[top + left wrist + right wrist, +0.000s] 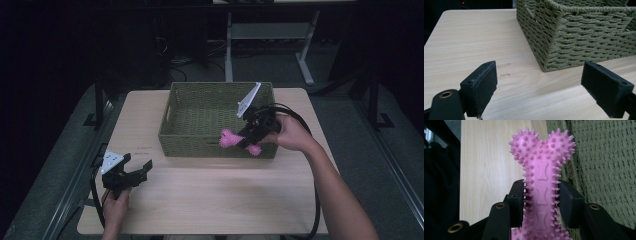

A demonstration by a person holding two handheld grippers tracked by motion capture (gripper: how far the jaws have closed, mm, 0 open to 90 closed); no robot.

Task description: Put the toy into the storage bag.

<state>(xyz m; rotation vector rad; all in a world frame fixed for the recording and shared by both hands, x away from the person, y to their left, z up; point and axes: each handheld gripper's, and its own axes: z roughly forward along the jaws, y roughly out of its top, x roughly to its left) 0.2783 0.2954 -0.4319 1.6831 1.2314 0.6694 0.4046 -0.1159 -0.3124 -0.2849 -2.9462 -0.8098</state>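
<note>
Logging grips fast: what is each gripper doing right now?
Left gripper: open, holding nothing.
Right gripper: shut on the pink spiky bone toy.

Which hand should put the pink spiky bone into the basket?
Right: the right hand-held gripper already clamps the pink bone at the basket front wall. The left hand-held gripper is open, farther away.

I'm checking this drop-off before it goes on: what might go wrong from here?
The right claw clamps the pink spiked bone toy only at its thin shaft, so the soft spikes might let it twist or slip. The toy sits level with the woven basket's front wall in the high view, so an end could catch the rim.
</note>
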